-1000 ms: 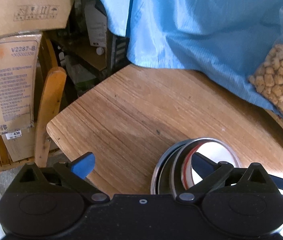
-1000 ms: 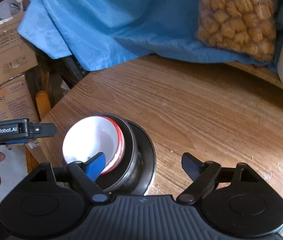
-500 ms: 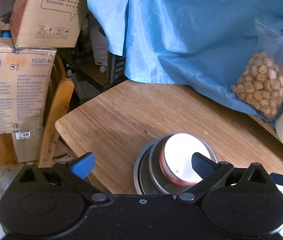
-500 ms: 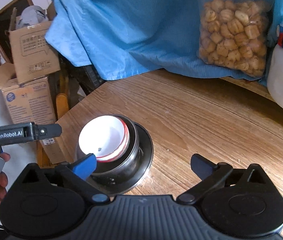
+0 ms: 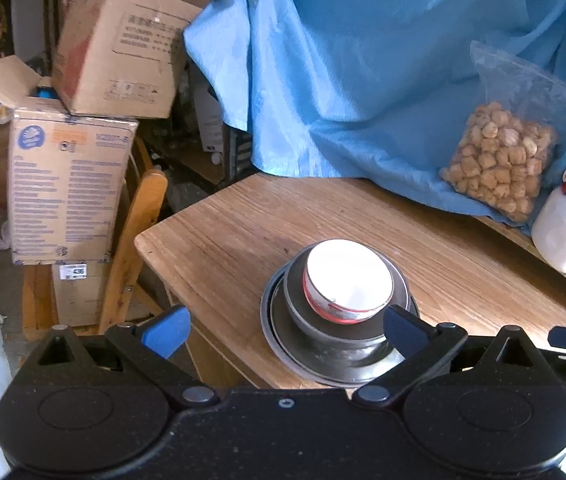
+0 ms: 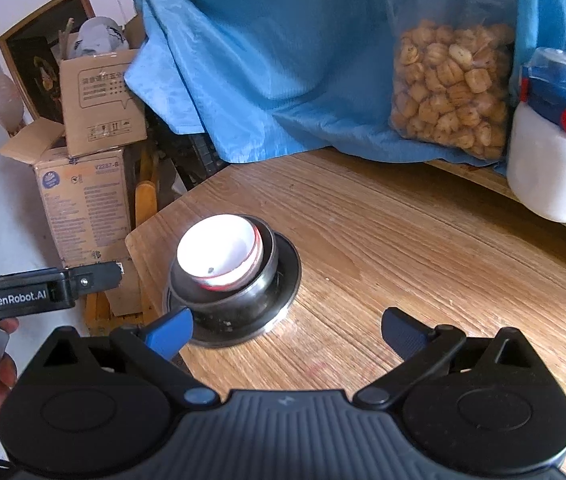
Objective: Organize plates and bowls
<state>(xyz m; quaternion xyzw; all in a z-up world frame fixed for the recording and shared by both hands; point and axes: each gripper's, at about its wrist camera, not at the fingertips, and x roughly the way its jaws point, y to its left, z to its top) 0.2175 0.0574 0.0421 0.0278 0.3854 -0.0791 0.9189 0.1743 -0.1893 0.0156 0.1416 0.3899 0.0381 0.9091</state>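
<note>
— While both claws hang above the wooden table (image 6: 423, 248), how do they stand?

— In the left wrist view the left gripper (image 5: 285, 326) is spread wide with nothing between its fingers. The right gripper (image 6: 287, 326) is released too, fingers far apart over bare wood, clasping nothing.

— And the dishes?

— Stacked near the table's left corner. A white bowl (image 5: 348, 286) with a red band sits tilted inside a dark metal bowl (image 5: 303, 316), which rests on a metal plate (image 5: 283, 344). In the left wrist view the stack lies just beyond the fingers, low and right of centre; in the right wrist view it sits left of centre, by the left blue pad.

— Anything at the lower left there?

— A hand (image 6: 1, 376) holding the other gripper's handle.

— Farther back?

— A blue cloth (image 6: 283, 60) drapes over the table's far side. A clear bag of tan snacks (image 6: 449, 84) leans on it, upper right, and a white jar with a blue lid (image 6: 551, 160) stands beside the bag. Cardboard boxes (image 5: 71, 152) are stacked at the upper left, off the table.
</note>
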